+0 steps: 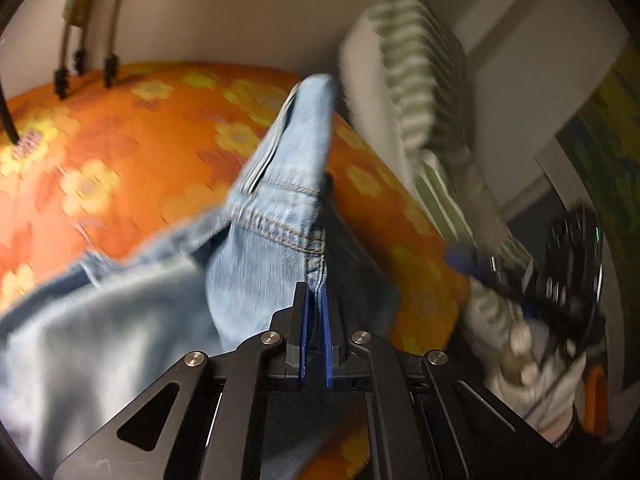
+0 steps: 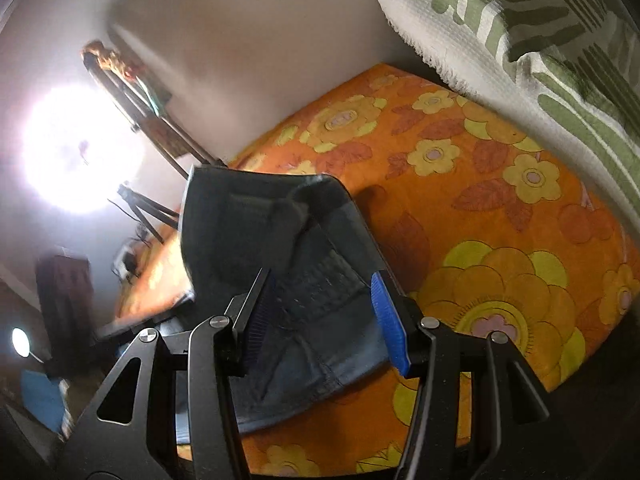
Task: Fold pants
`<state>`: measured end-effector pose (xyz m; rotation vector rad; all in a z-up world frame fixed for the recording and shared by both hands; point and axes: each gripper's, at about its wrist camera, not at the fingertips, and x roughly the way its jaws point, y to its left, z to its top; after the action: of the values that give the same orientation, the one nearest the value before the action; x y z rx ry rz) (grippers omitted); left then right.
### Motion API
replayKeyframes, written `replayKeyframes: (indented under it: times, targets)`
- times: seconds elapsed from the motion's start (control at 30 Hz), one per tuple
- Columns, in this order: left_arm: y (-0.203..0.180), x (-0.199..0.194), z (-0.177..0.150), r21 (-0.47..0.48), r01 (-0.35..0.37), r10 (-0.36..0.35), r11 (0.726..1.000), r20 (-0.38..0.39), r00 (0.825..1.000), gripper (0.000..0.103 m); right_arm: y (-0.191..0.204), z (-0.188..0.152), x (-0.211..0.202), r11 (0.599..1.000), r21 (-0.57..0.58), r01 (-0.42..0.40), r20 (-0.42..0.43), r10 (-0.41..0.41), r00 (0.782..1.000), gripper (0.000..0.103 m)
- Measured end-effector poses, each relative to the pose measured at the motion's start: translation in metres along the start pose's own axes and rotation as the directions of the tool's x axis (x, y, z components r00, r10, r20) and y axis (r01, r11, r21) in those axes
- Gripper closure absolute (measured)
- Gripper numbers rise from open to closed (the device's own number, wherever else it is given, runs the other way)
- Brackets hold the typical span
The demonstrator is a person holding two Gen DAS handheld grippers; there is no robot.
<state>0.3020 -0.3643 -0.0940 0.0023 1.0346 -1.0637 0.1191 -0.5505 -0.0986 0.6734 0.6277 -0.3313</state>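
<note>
The left claw (image 1: 315, 300) is clamped on a seamed edge of the jeans (image 1: 276, 216), lifting it off the bed (image 1: 120, 152), probably to fold it over. The right claw (image 2: 326, 304) stands apart above the jeans.

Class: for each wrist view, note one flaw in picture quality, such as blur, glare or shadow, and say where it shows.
Left wrist view: motion blur smears the bedspread and striped cloth; the jeans near the left gripper stay sharper. Right wrist view: a lamp blows out to white glare, leaving the jeans backlit and dark.
</note>
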Motion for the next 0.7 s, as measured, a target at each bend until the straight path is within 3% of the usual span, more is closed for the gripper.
replayKeyframes:
  times: [0.23,0.37,0.47,0.57,0.7]
  targets:
    - [-0.032,0.027,-0.036,0.106,0.016,-0.004,0.994,-0.113,0.994,0.099,-0.009,0.005,-0.004,0.993,0.075,-0.093,0.026,0.091,0.996,0.050]
    - [-0.043,0.026,-0.052,0.134,0.024,-0.003,0.991,-0.155,0.988,0.099,-0.015,0.005,0.001,0.985,0.107,-0.135,0.001,0.136,0.991,0.034]
    - [-0.038,0.003,-0.059,0.140,0.000,0.017,0.990,-0.126,0.992,0.098,-0.020,0.001,0.013,0.991,0.096,-0.090,-0.042,0.095,0.995,0.034]
    - [-0.019,-0.033,-0.070,0.108,-0.069,0.075,0.992,-0.059,0.995,0.094,-0.027,-0.003,0.024,0.996,0.092,0.010,-0.072,-0.003,0.997,0.034]
    - [0.022,-0.091,-0.093,0.048,-0.227,0.225,0.973,0.041,0.973,0.094,-0.041,-0.004,0.029,0.989,0.120,0.081,-0.081,-0.072,0.994,0.034]
